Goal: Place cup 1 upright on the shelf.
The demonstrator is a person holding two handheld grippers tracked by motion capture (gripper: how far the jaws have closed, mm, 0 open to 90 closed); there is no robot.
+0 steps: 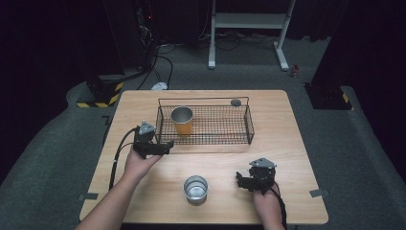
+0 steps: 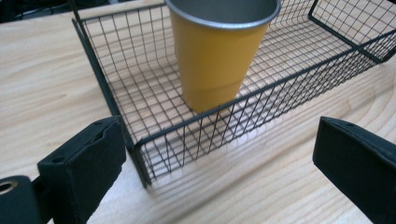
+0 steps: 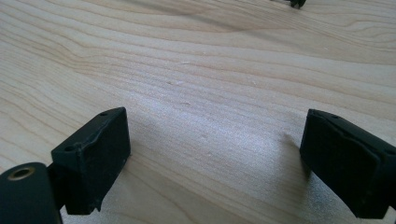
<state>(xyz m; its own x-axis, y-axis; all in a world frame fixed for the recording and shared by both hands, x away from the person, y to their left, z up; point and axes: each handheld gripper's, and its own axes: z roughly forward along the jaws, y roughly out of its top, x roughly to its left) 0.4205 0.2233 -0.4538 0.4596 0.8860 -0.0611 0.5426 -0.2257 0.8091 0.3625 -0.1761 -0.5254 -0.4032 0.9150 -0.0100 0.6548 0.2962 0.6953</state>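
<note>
A yellow cup (image 1: 182,122) with a metal rim stands upright in the left end of a black wire basket (image 1: 215,142) on the wooden table. My left gripper (image 1: 165,146) hovers just outside the basket's near left corner, pointing toward it, jaws open with nothing between them. In the left gripper view the yellow cup (image 2: 217,56) stands behind the basket's (image 2: 243,100) near wall, ahead of the left gripper (image 2: 217,135). A silver metal cup (image 1: 196,188) stands upright near the front edge. My right gripper (image 1: 242,181) rests to its right, open over bare wood (image 3: 215,126).
A small grey disc (image 1: 235,102) sits at the basket's back right rim. Most of the basket floor right of the yellow cup is bare. The table (image 1: 287,139) has bare wood on its right side. Cables and a white stand (image 1: 249,28) are on the floor beyond.
</note>
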